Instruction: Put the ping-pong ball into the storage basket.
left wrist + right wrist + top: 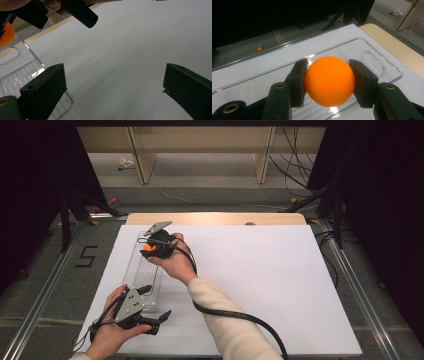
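Orange ball (329, 81): pinched on two sides between the black pads of the right gripper (329, 82), held just above a clear plastic tray (374, 53); also seen in the high view (149, 248) at the tray's far end, under the right hand (172, 262)

Right gripper: clenched on the ball, pads pressed against its left and right flanks; grey three-cornered plate on top; black cable trailing back along the cream sleeve (235, 330)

Clear plastic tray: long and narrow, ribbed floor, oval handle slot at the far end; lying flat on the left part of the white surface (260, 285), its long side running away from the person

Left gripper (150, 312): released, jaws spread wide with nothing between them; held in the left hand (107, 332) near the front left corner of the surface, just beside the near end of the tray; tray corner visible past one jaw in the left gripper view (30, 72)

Second small orange ball (259, 49): on the grey floor beyond the surface edge, well apart from the tray

Wooden board edge (215, 218): showing past the far rim of the white sheet
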`<state>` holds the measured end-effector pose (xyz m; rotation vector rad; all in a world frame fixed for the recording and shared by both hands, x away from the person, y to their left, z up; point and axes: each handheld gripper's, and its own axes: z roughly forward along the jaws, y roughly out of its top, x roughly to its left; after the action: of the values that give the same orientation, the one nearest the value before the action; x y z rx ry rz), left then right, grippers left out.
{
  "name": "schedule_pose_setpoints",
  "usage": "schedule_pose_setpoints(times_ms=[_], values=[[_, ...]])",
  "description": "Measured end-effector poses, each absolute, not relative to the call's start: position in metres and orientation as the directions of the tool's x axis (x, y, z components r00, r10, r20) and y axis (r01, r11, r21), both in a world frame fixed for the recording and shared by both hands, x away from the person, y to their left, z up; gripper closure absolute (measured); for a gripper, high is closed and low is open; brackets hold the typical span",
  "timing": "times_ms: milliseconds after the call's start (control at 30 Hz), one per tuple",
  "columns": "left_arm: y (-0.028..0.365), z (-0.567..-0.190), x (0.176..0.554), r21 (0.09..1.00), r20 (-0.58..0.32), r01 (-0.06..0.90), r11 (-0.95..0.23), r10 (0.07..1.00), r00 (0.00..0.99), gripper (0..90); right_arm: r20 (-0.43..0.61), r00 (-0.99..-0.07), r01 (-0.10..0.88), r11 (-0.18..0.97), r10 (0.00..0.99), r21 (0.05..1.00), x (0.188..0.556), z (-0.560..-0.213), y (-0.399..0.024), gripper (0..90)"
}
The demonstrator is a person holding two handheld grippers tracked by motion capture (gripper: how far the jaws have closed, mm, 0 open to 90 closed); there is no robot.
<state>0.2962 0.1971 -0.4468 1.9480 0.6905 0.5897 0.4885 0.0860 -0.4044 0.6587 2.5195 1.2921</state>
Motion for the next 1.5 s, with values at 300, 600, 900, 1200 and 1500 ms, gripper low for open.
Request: schedule_pose_setpoints(times_ms=[300,600,900,1200,1500], values=[[0.1973,-0.4470,0.2963,0.895,0.116,0.222,-0.388,0.680,0.724,4.2,0.002,-0.869,0.293,0.511,0.495,0.808,0.4909,-0.4069,0.0879,51.4],[0.1972,-0.4470,0.2962,0.894,0.116,0.221,-0.389,0.679,0.724,4.2,0.004,-0.868,0.296,0.512,0.496,0.806,0.4924,-0.4084,0.0901,51.4],[0.1973,-0.4471,0.2962,0.894,0.116,0.221,-0.389,0.679,0.725,4.3,0.003,-0.869,0.297,0.517,0.495,0.803,0.4939,-0.4101,0.0913,51.4],[0.1972,-0.4472,0.2962,0.894,0.116,0.221,-0.389,0.679,0.725,4.3,0.005,-0.868,0.301,0.519,0.496,0.800,0.4951,-0.4099,0.0933,51.4],[0.1971,-0.4472,0.2963,0.895,0.116,0.221,-0.388,0.679,0.725,4.3,0.002,-0.869,0.299,0.522,0.495,0.798,0.4962,-0.4117,0.0957,51.4]])
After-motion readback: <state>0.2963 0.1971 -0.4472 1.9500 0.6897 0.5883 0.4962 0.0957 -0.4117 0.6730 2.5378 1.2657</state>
